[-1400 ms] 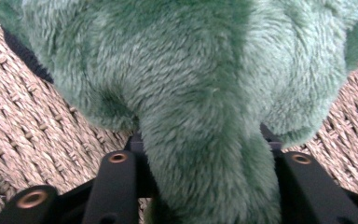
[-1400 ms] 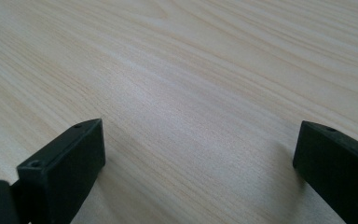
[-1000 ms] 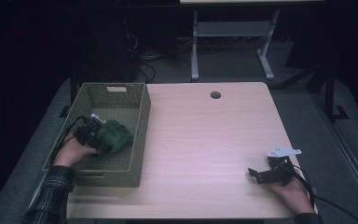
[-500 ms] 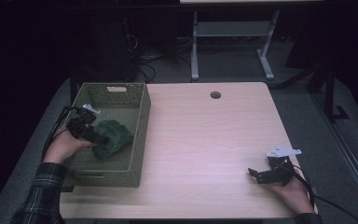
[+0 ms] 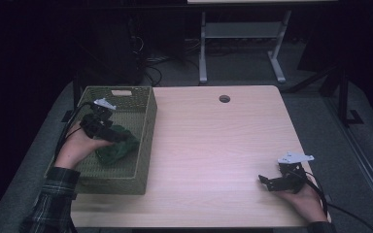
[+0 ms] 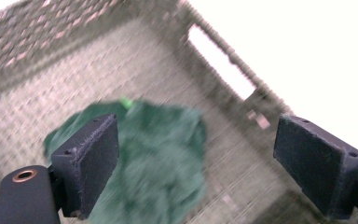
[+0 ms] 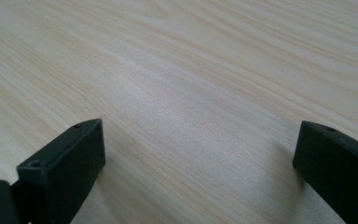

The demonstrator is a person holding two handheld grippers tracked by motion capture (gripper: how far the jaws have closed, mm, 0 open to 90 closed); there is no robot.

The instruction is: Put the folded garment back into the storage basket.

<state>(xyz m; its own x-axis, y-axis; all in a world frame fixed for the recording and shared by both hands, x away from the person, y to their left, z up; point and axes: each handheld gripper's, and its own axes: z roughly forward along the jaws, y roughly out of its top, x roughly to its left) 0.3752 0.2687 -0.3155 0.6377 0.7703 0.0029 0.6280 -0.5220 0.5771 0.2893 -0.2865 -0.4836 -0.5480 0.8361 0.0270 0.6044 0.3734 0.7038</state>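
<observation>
Green cloth (image 5: pixel 115 148) in wicker basket (image 5: pixel 145 145), left tool (image 5: pixel 111 136) above

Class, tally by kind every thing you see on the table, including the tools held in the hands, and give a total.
Woven basket: 1
Green cloth: 1
Tongs: 2, left tongs and right tongs
Total: 4
</observation>
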